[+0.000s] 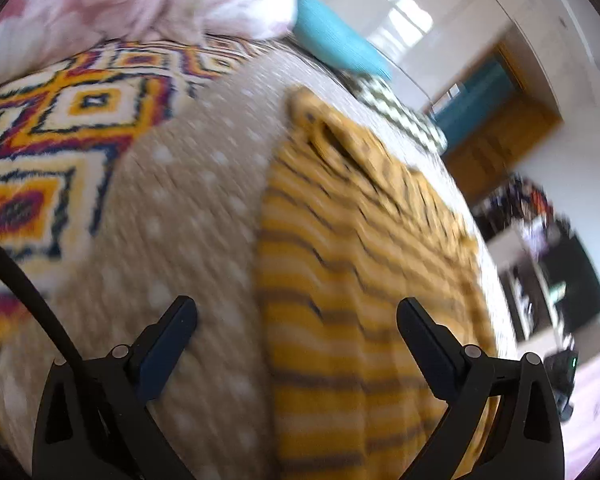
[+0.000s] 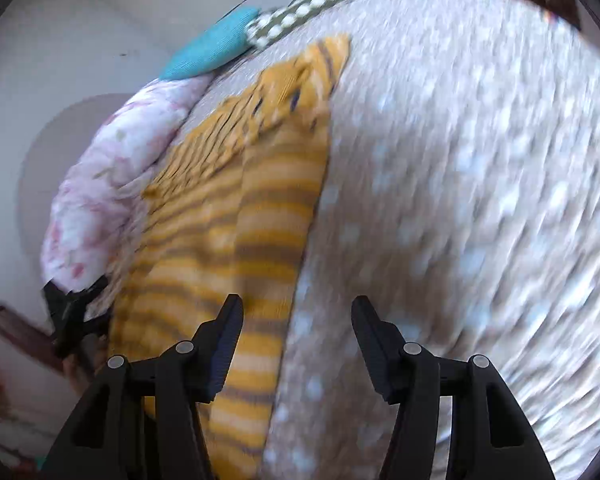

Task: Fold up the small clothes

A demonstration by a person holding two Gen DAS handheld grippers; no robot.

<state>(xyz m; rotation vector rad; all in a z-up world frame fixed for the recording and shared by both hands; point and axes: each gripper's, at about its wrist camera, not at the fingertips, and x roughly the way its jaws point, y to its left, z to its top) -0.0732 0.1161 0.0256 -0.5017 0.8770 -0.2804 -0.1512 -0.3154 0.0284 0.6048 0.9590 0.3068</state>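
Lying flat on the dotted bedspread [image 1: 188, 216], the striped garment [image 1: 340, 264] was seen stretched lengthwise, its collar end far from both cameras. The left gripper [image 1: 296, 320] was held over its near part with jaws spread and empty; the right gripper [image 2: 296, 320] was poised astride the garment's edge, jaws likewise spread, nothing pinched. Both views were smeared by motion. For a clean fold, the near hem corners would best be pinched together, only the garment's cloth being caught, not the bedspread, and the edges kept level while carried toward the collar.
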